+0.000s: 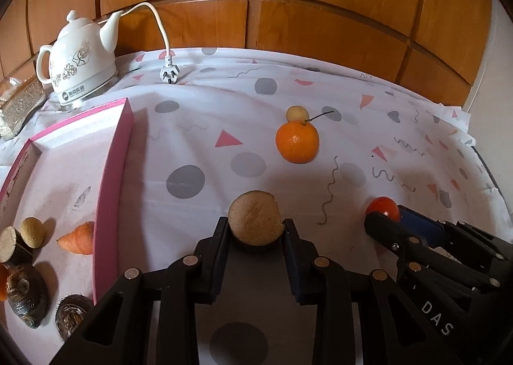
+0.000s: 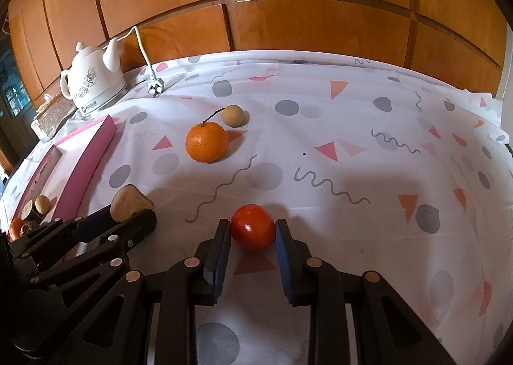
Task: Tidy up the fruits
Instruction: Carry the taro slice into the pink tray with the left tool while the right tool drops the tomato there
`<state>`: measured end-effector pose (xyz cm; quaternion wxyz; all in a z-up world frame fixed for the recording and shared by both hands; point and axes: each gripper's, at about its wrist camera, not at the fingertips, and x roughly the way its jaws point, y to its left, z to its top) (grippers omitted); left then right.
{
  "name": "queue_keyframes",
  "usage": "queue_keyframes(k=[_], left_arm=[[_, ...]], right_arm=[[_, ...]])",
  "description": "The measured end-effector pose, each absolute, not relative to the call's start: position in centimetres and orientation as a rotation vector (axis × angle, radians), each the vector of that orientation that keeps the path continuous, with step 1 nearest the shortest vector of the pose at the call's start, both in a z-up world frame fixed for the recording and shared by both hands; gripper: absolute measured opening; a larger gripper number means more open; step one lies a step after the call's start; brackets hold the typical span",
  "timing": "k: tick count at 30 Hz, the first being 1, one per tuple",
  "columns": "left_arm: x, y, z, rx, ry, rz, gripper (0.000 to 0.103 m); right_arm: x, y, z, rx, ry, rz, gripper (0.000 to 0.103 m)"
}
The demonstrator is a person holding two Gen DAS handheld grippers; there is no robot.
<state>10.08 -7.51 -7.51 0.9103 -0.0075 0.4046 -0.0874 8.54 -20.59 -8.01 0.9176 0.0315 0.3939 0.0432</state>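
From the left wrist, the left hand-held gripper [image 1: 256, 230] is clamped on a round tan fruit [image 1: 255, 217], the pads pressing its sides, presumably so it can be carried to the pink tray [image 1: 112, 166] just off to its left. That tray already holds a carrot-like piece [image 1: 78, 238], a small tan ball [image 1: 32, 232] and some dark husked things, so it looks like the collecting place. The tray's raised pink wall stands between gripper and tray floor and would need clearing. Ahead lie an orange [image 1: 297, 142] and a small pale fruit [image 1: 297, 114] touching it.

From the right wrist, the right hand-held gripper [image 2: 253, 233] is closed on a red tomato [image 2: 253, 227], low over the patterned bench [image 2: 352, 127]. The left gripper sits close on its left, in its way toward the tray. A white kettle [image 2: 93, 86] stands far ahead-left, well apart.
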Motion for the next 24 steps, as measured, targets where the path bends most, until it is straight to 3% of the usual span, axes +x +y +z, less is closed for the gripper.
queue_keyframes(k=[24], left_arm=[[9.95, -7.50, -7.57, -0.011, 0.823, -0.186, 0.032]], right_arm=[[8.50, -20.77, -8.22, 0.081, 0.796, 0.092, 0.028]])
